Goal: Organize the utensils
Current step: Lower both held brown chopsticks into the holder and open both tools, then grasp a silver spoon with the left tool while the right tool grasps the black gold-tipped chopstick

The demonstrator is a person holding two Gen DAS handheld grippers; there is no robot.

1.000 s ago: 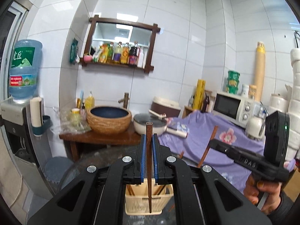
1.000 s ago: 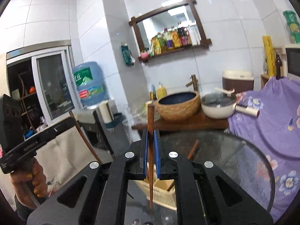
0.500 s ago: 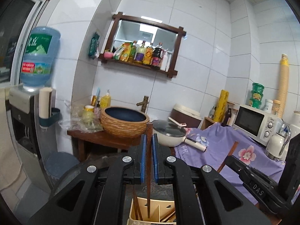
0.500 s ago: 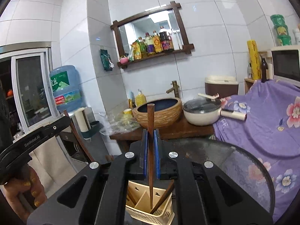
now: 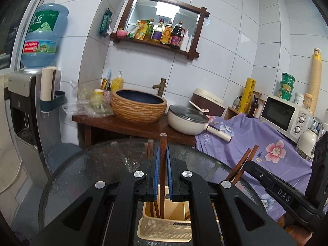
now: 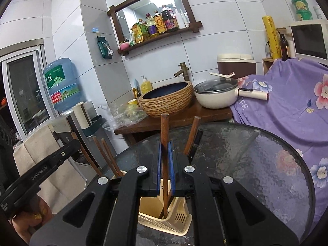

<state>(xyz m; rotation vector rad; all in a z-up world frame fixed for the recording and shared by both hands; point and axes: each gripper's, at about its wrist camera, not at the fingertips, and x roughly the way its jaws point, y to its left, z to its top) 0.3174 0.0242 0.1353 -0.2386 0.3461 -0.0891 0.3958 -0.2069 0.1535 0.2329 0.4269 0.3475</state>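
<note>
A cream plastic utensil holder (image 5: 164, 225) stands on the round glass table (image 5: 98, 164), also in the right wrist view (image 6: 170, 221). My left gripper (image 5: 163, 155) is shut on a brown chopstick (image 5: 163, 164), upright, its lower end inside the holder beside other chopsticks (image 5: 152, 209). My right gripper (image 6: 165, 149) is shut on another brown chopstick (image 6: 164, 139), its lower end in the holder's other compartment. More chopsticks lean out of the holder (image 6: 191, 135). Each gripper shows in the other's view, the right (image 5: 287, 192) and the left (image 6: 41, 172).
Behind the table a wooden counter (image 5: 123, 125) carries a woven basin (image 5: 139, 108), a cream pan (image 5: 188, 121) and plastic bags. A water dispenser (image 5: 30, 102) stands left. A purple floral cloth (image 5: 266, 143) and a microwave (image 5: 285, 112) are right.
Both grippers have come down over the holder with their chopsticks. The chopstick tips, above the holder one second ago, now reach into its compartments.
</note>
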